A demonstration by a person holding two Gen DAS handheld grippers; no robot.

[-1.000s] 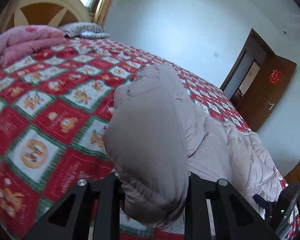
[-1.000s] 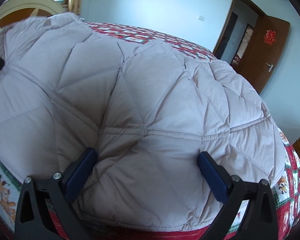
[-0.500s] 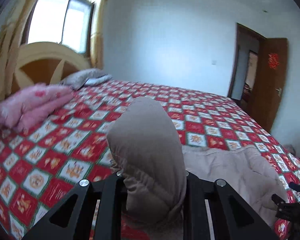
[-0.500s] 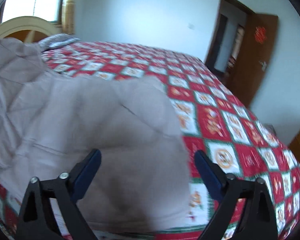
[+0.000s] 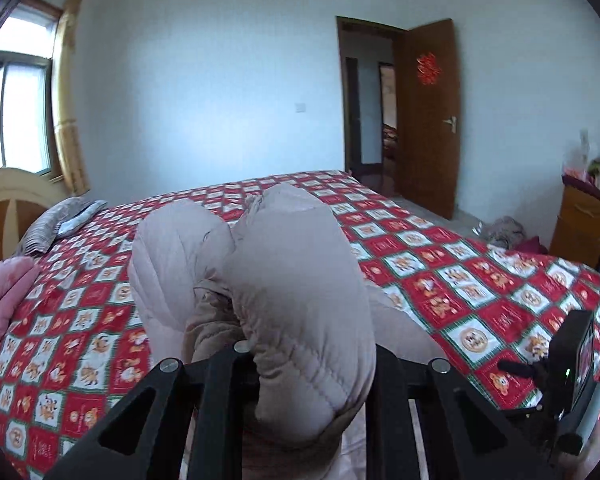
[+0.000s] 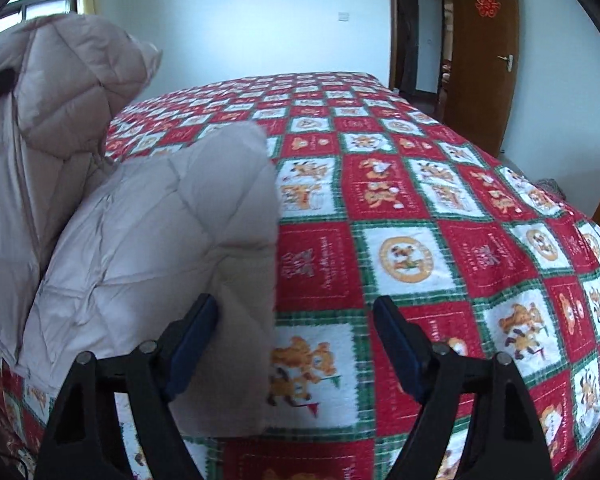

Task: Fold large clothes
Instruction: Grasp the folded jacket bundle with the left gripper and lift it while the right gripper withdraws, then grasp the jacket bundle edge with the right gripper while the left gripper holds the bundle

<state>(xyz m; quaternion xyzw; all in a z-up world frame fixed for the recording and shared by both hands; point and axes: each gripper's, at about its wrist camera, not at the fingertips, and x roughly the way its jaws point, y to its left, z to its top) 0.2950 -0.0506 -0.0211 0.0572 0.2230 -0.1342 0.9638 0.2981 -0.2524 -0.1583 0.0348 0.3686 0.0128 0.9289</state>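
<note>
My quilted jacket is pale beige; the bedspread beneath is red-white-green checked with orange cartoon figures.

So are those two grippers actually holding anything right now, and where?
The left gripper is shut on a bunched fold of the beige puffer coat. The right gripper, jaws just closing, stands open with the coat's edge between them, not pinched.

The brown door has a red paper sign stuck on it, cut in the shape of a Chinese good-luck word; it shows in both views. Some red squares on the bed cover have small white writing, but it is too blurry to read.
</note>
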